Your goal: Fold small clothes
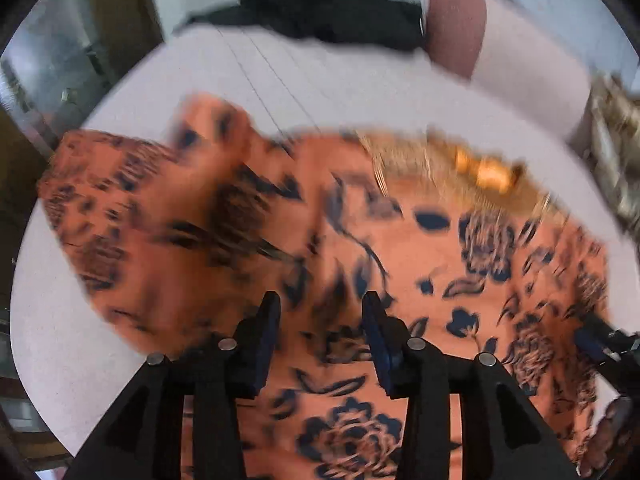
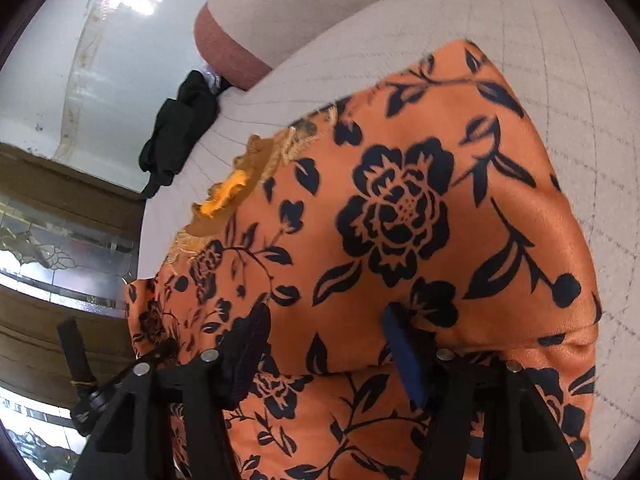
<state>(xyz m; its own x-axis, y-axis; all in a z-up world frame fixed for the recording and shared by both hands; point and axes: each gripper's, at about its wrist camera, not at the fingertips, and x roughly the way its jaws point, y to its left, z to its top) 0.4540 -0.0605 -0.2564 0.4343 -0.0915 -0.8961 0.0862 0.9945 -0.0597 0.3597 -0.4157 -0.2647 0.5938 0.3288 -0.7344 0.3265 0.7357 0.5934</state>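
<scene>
Orange floral garment fills frame centre on grey surface. Left gripper and right gripper both parted, gripping nothing.

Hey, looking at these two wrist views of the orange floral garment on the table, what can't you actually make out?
- Left wrist view: the orange floral garment is motion-blurred, so its folds are unreadable.
- Both views: the garment's near edge is hidden behind the left claw and right claw.
- Black cloth by the table edge: too bunched to identify.
</scene>
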